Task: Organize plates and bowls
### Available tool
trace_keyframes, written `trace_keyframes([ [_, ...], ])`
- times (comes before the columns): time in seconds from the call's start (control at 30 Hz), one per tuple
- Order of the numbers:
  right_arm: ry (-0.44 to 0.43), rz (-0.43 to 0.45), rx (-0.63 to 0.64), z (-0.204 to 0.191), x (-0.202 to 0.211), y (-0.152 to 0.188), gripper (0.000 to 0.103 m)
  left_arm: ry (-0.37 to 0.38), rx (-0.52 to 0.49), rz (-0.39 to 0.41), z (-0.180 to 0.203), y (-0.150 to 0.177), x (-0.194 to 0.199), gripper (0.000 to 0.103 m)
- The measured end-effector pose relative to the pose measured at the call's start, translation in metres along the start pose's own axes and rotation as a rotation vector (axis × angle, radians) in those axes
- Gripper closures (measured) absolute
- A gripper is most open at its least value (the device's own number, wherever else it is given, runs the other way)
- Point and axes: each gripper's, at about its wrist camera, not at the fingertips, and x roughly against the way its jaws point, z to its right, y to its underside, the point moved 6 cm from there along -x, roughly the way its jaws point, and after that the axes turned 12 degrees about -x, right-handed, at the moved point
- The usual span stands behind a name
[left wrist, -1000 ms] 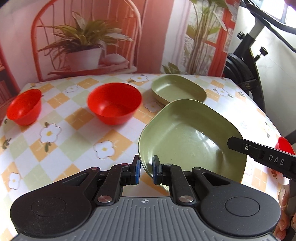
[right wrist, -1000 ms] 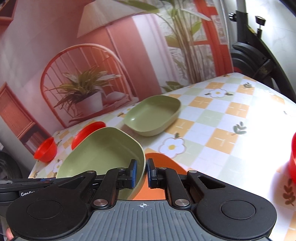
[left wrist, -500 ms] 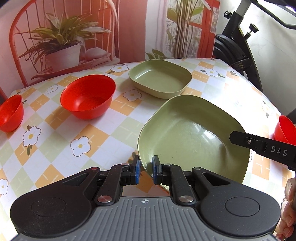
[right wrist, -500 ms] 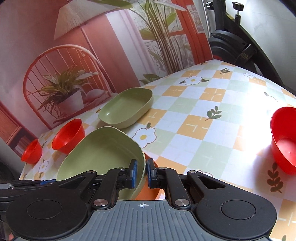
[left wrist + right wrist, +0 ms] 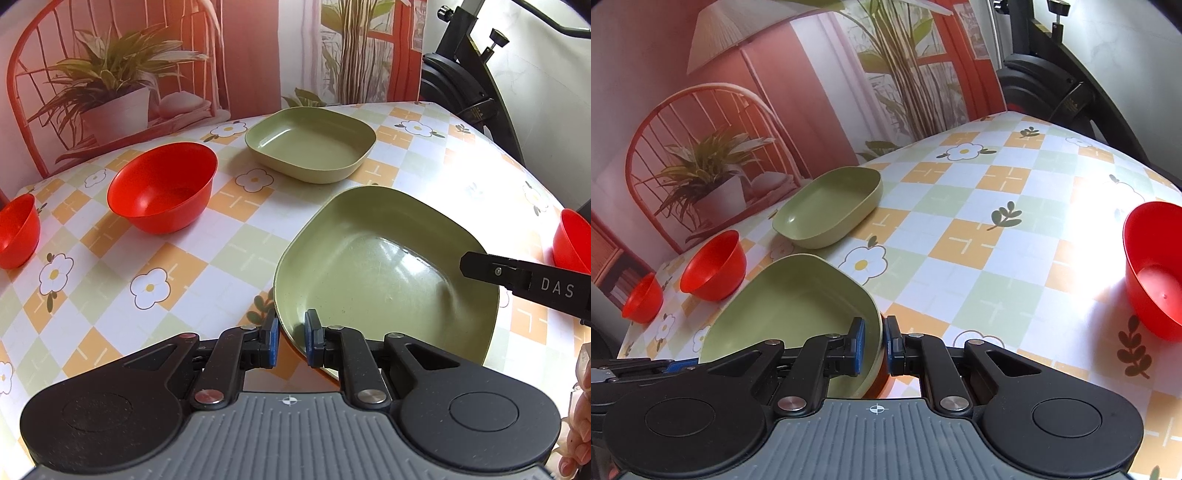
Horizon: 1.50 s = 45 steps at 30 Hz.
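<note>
I hold a large green plate (image 5: pixel 384 273) (image 5: pixel 790 310) by its rim with both grippers. My left gripper (image 5: pixel 291 341) is shut on its near left edge. On its right edge my right gripper (image 5: pixel 874 345) is shut; one of its black fingers (image 5: pixel 517 280) shows in the left wrist view. A sliver of something orange (image 5: pixel 882 376) peeks out under the held plate. A second green plate (image 5: pixel 310 147) (image 5: pixel 827 206) lies at the back of the table. Red bowls stand around: a big one (image 5: pixel 162 188) (image 5: pixel 713 266), a small one (image 5: pixel 16 230) (image 5: pixel 642 297), and one at the right (image 5: pixel 574 240) (image 5: pixel 1156 266).
The table (image 5: pixel 221 258) has a checked cloth with flowers. Behind it hangs a printed backdrop of a chair and plants. An exercise bike (image 5: pixel 465 85) stands past the back right corner. A person's hand (image 5: pixel 580 406) shows at the lower right edge.
Both grippers have moved to the right with the green plate in them. The red bowl at the right has come into view; the other dishes have slid left in both views.
</note>
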Motion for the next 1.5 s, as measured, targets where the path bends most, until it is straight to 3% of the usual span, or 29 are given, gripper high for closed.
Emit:
trace_keyframes([
  [0.57, 0.029, 0.040, 0.033, -0.001, 0.003, -0.002, 0.090, -0.014, -0.042, 0.025, 0.002, 0.003, 0.002, 0.081],
  [0.67, 0.032, 0.039, 0.032, -0.001, 0.002, -0.002, 0.089, -0.024, -0.001, 0.026, -0.004, 0.006, 0.002, 0.081],
  [0.77, 0.035, 0.038, 0.027, 0.000, 0.001, 0.000, 0.088, -0.050, 0.071, 0.061, -0.012, 0.010, 0.008, 0.068],
  [0.93, 0.018, 0.043, 0.016, -0.001, 0.001, 0.001, 0.085, -0.024, 0.178, 0.121, -0.023, 0.018, 0.016, 0.066],
  [1.5, 0.009, 0.121, 0.077, -0.014, 0.015, -0.024, 0.083, -0.128, 0.214, 0.197, -0.056, -0.004, 0.039, 0.065],
])
